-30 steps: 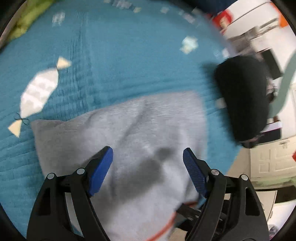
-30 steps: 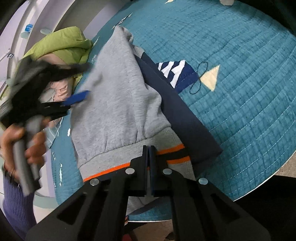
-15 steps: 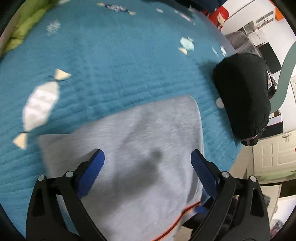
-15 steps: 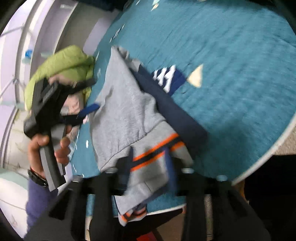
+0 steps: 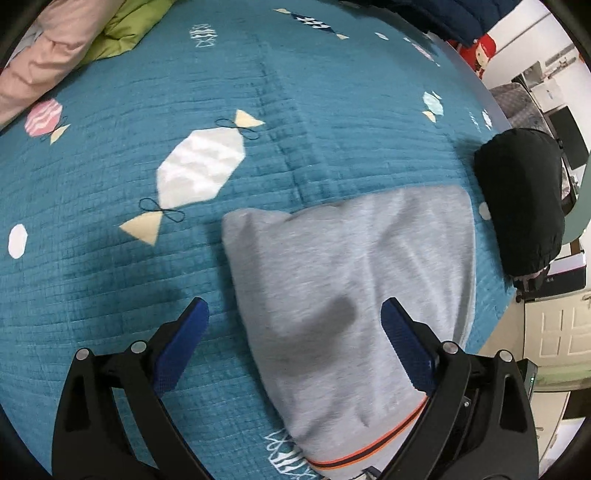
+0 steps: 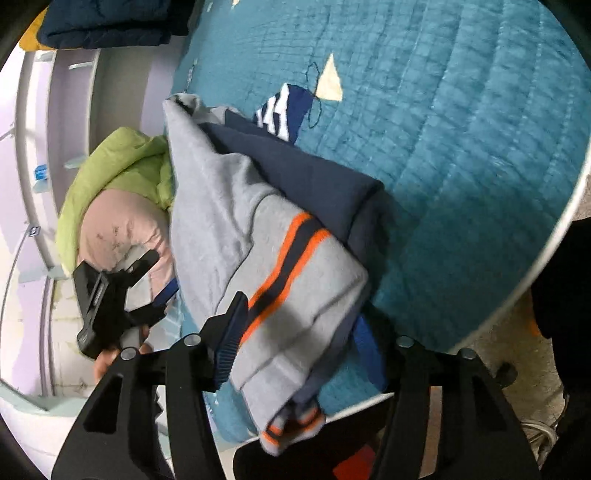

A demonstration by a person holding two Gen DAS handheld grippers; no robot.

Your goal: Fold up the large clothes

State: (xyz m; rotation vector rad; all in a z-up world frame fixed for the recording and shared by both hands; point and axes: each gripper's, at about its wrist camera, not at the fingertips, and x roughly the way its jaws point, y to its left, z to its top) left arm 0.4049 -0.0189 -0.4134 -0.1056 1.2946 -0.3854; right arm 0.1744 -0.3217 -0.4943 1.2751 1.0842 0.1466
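Note:
A folded grey sweatshirt (image 5: 351,288) with an orange and navy striped hem lies on the teal quilt (image 5: 258,110) near the bed's edge. My left gripper (image 5: 295,332) is open and empty above its left part. In the right wrist view the sweatshirt (image 6: 236,229) shows its navy inner layer (image 6: 306,177) and striped hem (image 6: 291,251). My right gripper (image 6: 299,339) is open, its jaws either side of the hem end, apart from the cloth. The left gripper (image 6: 110,302) shows there too, held in a hand.
A black bundle (image 5: 521,199) sits at the quilt's right edge. Pink and green bedding (image 5: 66,40) lies at the far left, also in the right wrist view (image 6: 118,206). Dark navy cloth (image 6: 107,22) lies at the far end. The bed's edge (image 6: 546,251) drops to the floor.
My right gripper has opened and let go of the striped hem, then drawn back. My left gripper has pulled back and shifted left off the sweatshirt, staying open.

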